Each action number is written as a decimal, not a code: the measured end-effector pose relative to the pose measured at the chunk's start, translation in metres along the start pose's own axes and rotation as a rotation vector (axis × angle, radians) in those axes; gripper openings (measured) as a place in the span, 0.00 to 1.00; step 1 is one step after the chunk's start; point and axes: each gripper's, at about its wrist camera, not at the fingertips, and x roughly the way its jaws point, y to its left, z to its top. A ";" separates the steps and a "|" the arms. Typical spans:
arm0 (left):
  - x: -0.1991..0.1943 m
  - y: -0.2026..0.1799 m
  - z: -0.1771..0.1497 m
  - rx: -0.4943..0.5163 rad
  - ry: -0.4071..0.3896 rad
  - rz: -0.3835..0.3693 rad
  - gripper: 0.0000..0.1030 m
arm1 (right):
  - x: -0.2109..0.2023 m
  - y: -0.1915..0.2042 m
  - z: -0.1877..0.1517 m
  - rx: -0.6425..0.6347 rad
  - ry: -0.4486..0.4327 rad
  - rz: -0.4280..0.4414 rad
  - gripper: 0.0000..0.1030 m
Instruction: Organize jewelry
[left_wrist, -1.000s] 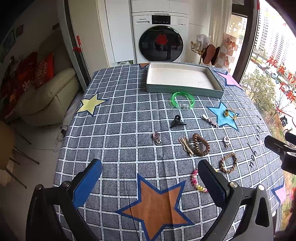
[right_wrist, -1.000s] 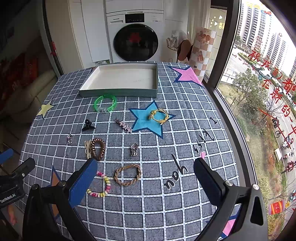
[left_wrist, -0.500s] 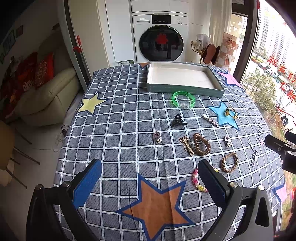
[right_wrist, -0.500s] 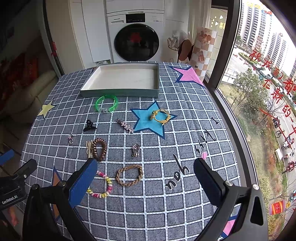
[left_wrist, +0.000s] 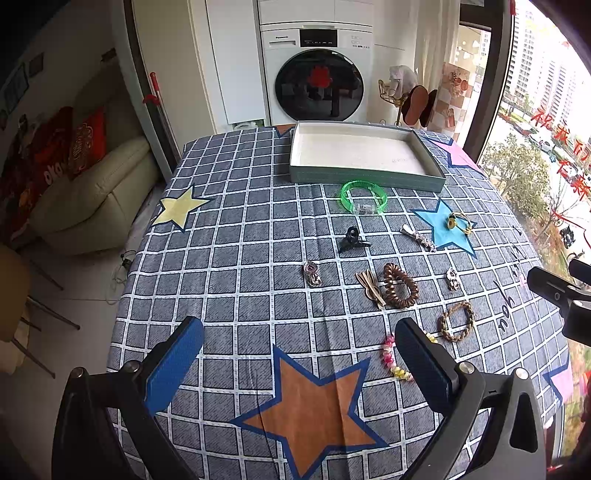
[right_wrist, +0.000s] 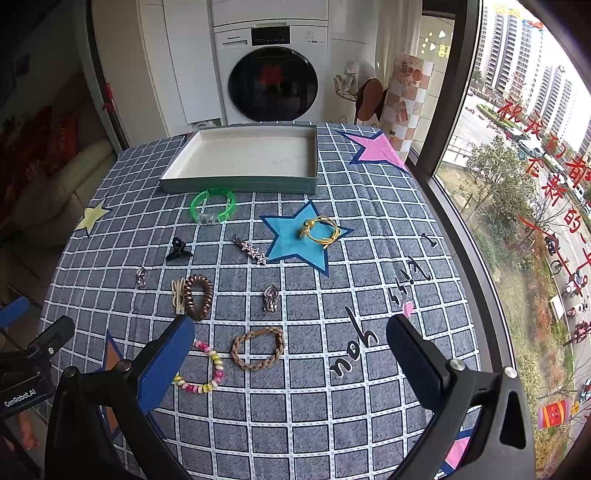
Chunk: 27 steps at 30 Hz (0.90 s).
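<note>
An empty grey-green tray (left_wrist: 365, 179) (right_wrist: 236, 184) stands at the table's far side. Before it lie a green bangle (left_wrist: 364, 195) (right_wrist: 213, 205), black claw clip (left_wrist: 352, 239) (right_wrist: 178, 249), star hairpin (right_wrist: 251, 249), gold bracelet (right_wrist: 320, 228), brown coil tie (left_wrist: 400, 285) (right_wrist: 198, 291), braided bracelet (left_wrist: 456, 321) (right_wrist: 258, 347) and bead bracelet (left_wrist: 393, 360) (right_wrist: 205, 369). My left gripper (left_wrist: 299, 363) is open and empty above the near edge. My right gripper (right_wrist: 291, 363) is open and empty, the braided bracelet just beyond its fingers.
A checked tablecloth (left_wrist: 240, 258) with coloured stars covers the table. Small silver charms (left_wrist: 312, 273) (right_wrist: 270, 297) and a beige band (left_wrist: 369, 286) lie among the jewelry. A washing machine (left_wrist: 317, 74) stands behind, a sofa (left_wrist: 85, 199) to the left, a window (right_wrist: 517, 147) to the right.
Both grippers have shifted only slightly; the table contents appear a little lower in both views. Nothing was taken hold of or moved.
</note>
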 end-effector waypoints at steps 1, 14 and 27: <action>0.000 0.000 0.000 0.001 0.000 0.000 1.00 | 0.000 0.000 0.000 0.000 0.000 0.000 1.00; 0.000 -0.001 0.000 0.001 0.001 0.001 1.00 | 0.000 -0.001 -0.001 -0.002 0.001 0.005 1.00; 0.001 -0.002 -0.003 0.008 0.008 0.004 1.00 | 0.000 -0.001 -0.001 -0.002 0.001 0.006 1.00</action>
